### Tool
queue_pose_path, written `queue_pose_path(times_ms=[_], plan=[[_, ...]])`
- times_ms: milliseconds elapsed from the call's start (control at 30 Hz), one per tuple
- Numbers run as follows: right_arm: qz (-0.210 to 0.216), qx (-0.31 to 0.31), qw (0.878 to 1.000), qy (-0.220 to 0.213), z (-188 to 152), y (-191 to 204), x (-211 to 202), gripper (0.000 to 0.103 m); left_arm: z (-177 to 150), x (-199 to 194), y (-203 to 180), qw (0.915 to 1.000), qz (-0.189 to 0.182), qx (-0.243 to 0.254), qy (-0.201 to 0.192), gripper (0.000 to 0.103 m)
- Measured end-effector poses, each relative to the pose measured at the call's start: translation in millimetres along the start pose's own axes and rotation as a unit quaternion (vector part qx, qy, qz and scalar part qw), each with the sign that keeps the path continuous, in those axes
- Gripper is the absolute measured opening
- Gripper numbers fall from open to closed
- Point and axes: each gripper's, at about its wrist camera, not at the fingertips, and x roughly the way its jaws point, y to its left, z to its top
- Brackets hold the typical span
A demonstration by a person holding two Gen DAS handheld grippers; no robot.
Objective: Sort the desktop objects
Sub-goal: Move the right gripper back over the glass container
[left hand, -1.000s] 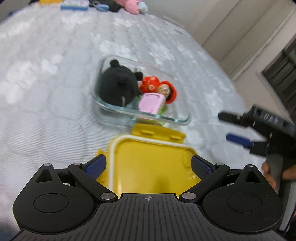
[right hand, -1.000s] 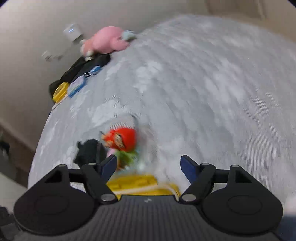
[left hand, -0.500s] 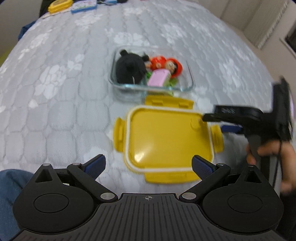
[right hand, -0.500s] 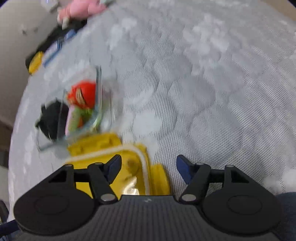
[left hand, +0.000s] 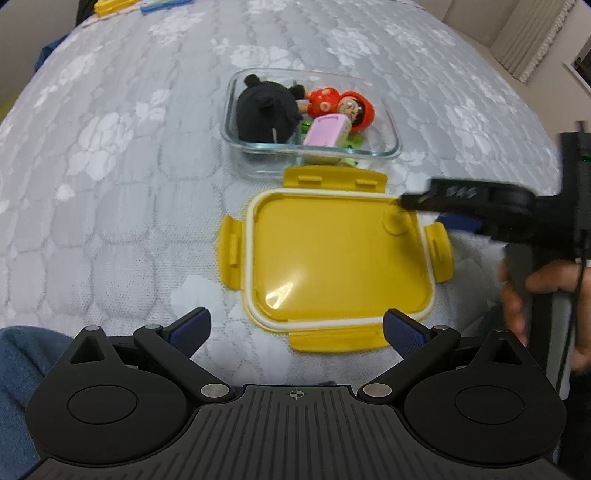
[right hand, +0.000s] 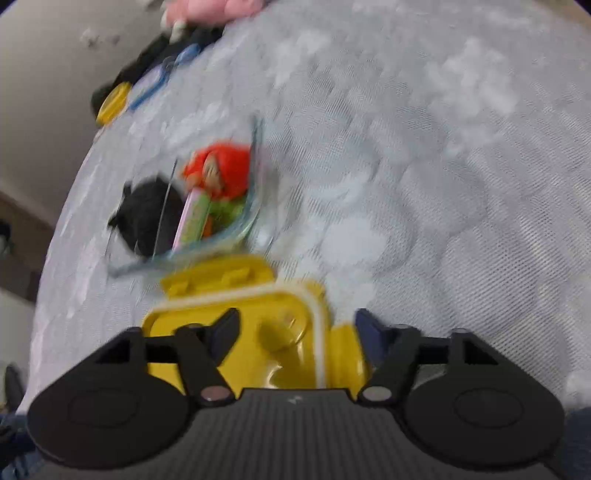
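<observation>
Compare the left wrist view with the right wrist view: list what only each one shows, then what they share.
Only the left wrist view: the right gripper from outside, its jaws astride the lid's right edge, and the hand holding it.

Only the right wrist view: a pink plush toy at the far edge.

Both: the yellow lid lying flat, and behind it the glass container holding a black plush toy, a red doll and a pink block.

A bed with a grey quilted flower-patterned cover carries a yellow snap-lock lid lying flat; just beyond the lid sits a clear glass container, and far beyond lie small yellow and blue items.
</observation>
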Motion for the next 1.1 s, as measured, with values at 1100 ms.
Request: queue_pose_path(times_ms=[1100], plan=[[0.066, -0.221, 0.971, -0.059, 52.7, 128.2, 0.6, 0.037, 38.5, 63.7, 42.6, 0.9855, -0.150, -0.047, -0.064, 0.103]])
